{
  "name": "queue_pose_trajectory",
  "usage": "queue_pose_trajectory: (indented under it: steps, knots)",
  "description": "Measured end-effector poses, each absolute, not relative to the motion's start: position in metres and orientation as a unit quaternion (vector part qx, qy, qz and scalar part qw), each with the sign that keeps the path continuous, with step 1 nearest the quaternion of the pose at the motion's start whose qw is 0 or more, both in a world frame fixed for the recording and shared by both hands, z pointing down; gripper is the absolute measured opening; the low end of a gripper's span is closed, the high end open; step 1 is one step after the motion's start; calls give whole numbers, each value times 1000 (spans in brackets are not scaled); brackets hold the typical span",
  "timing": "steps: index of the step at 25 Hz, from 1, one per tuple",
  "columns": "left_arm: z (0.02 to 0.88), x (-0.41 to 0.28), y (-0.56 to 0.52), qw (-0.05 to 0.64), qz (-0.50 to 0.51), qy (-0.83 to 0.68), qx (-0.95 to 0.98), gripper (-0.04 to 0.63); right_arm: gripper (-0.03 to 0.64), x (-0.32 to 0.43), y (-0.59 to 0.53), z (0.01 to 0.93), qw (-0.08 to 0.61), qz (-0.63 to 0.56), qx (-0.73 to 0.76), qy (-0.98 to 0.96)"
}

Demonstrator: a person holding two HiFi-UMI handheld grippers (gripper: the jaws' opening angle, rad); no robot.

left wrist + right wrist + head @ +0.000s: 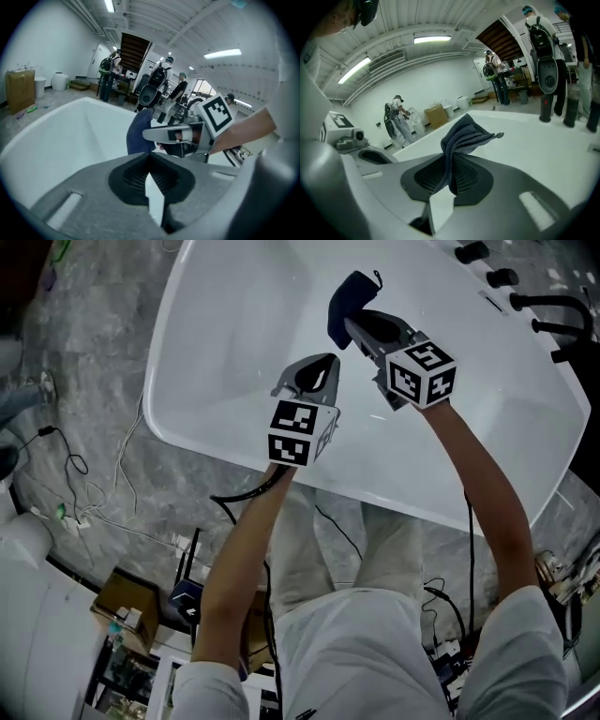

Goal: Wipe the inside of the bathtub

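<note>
**Bathtub [216,306]: cloth [347,298] clamped in right claw [356,326], left claw [323,367] empty**

Head view: the white bathtub fills the upper part of the picture and stands on a grey marbled floor [84,362]. Both claws hang over its inside, nearer the near edge than the far one. The right claw pinches a dark blue cloth, which bunches beyond its tips over the middle of the bathtub. Whether the cloth touches the bottom cannot be told. The left claw sits just beside it, toward the near-left, with its tips together and nothing in them. Black taps [487,261] stand at the far-right corner. Cables [94,479] lie on the floor along the left edge.

Left gripper view: the left claw [150,161] has its pads meeting at the tips with nothing between them. Only white bathtub [56,140] shows through the slit below. Just ahead, the cloth [139,133] hangs down from the right claw [152,135], above the white inside.

Right gripper view: the right claw [450,176] is closed tight on a fold of the cloth [461,138]. The rest of the cloth stands up past the tips in a twisted bunch, over the bathtub [534,145]. Beyond the far rim, people with backpacks [543,56] stand, and a cardboard box [436,115] sits by the wall.
</note>
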State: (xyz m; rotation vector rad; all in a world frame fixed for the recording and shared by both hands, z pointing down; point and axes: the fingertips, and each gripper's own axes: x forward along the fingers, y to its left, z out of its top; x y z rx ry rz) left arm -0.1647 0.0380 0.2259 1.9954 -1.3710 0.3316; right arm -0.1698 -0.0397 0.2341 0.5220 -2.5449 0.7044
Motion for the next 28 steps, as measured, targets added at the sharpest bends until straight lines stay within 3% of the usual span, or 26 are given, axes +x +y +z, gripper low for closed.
queue_pose_trajectory:
  steps: [9, 15, 24, 28]
  knots:
    - [26, -109, 72, 269, 107, -503, 814, 0, 54, -62, 40, 26, 215, 195, 204, -935]
    - [-72, -50, 97, 216, 115, -457, 855, 0, 54, -4, 81, -89, 173, 183, 225, -941]
    - [-141, -15, 136, 168, 114, -415, 887, 0, 54, 27, 132, -184, 171, 95, 234, -952]
    - [-162, -4, 145, 142, 118, -396, 899, 0, 54, 40, 145, -210, 124, 99, 266, -951]
